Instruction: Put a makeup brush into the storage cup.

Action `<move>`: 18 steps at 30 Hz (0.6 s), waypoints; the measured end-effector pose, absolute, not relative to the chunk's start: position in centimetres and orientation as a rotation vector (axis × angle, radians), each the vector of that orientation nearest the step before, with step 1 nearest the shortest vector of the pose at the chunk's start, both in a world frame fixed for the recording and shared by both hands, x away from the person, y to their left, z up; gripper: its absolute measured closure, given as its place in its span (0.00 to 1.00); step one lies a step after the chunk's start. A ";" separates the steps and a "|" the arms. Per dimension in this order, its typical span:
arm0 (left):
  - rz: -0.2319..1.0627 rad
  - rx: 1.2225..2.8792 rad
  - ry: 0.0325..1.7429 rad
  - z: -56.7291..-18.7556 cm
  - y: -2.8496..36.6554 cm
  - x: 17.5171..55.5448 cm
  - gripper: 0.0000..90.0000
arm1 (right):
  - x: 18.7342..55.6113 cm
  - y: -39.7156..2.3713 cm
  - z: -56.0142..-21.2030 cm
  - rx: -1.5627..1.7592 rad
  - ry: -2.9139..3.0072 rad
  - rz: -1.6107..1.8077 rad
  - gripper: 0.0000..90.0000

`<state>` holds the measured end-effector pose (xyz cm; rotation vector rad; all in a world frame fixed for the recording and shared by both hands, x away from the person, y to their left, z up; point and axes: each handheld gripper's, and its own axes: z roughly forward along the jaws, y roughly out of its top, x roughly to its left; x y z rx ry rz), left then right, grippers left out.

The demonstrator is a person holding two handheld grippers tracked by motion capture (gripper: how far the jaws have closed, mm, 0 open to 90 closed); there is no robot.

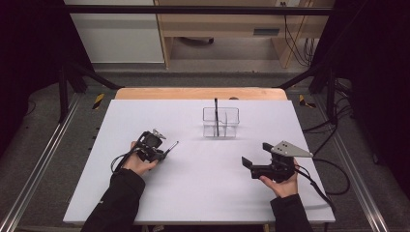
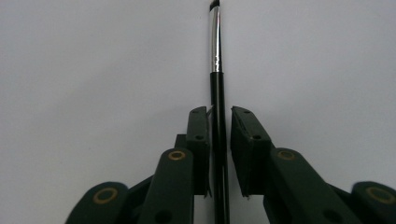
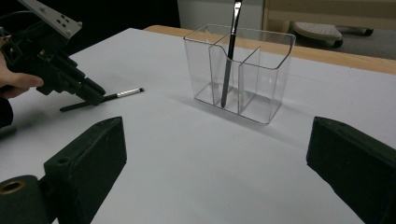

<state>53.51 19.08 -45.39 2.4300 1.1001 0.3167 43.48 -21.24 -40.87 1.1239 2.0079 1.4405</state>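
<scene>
Makeup brush (image 2: 217,116): thin, black handle, silver ferrule, small dark tip; lies flat on the white table at near left, tip pointing right and slightly far, handle running between the left gripper's (image 2: 219,122) jaws, small gap visible on the right side. Clear plastic organizer (image 3: 261,70), multi-compartment, stands upright at far centre. Second black brush (image 3: 229,51) stands in it near-upright, slightly tilted, tip above the rim.

Black sleeves (image 1: 118,203); black hand-held grippers, brass-ringed screws; trailing black cables.
</scene>
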 end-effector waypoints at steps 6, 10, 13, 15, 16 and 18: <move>0.333 2.416 1.084 -44.5 19.0 53.6 0.67 | 43.5 -21.3 -40.9 1.124 2.009 1.439 0.06; 0.340 2.409 1.080 -43.8 18.9 53.7 0.55 | 43.5 -21.3 -40.8 1.125 2.010 1.439 0.06; 0.344 2.420 1.077 -43.5 18.8 53.9 0.47 | 43.5 -21.3 -40.8 1.123 2.010 1.440 0.06; 0.354 2.424 1.073 -43.3 18.6 54.1 0.43 | 43.5 -21.3 -40.8 1.123 2.010 1.441 0.06; 0.355 2.423 1.073 -43.3 18.6 54.1 0.42 | 43.5 -21.3 -40.8 1.124 2.009 1.441 0.06; 0.362 2.429 1.072 -43.2 18.4 54.3 0.39 | 43.5 -21.3 -40.8 1.123 2.010 1.441 0.06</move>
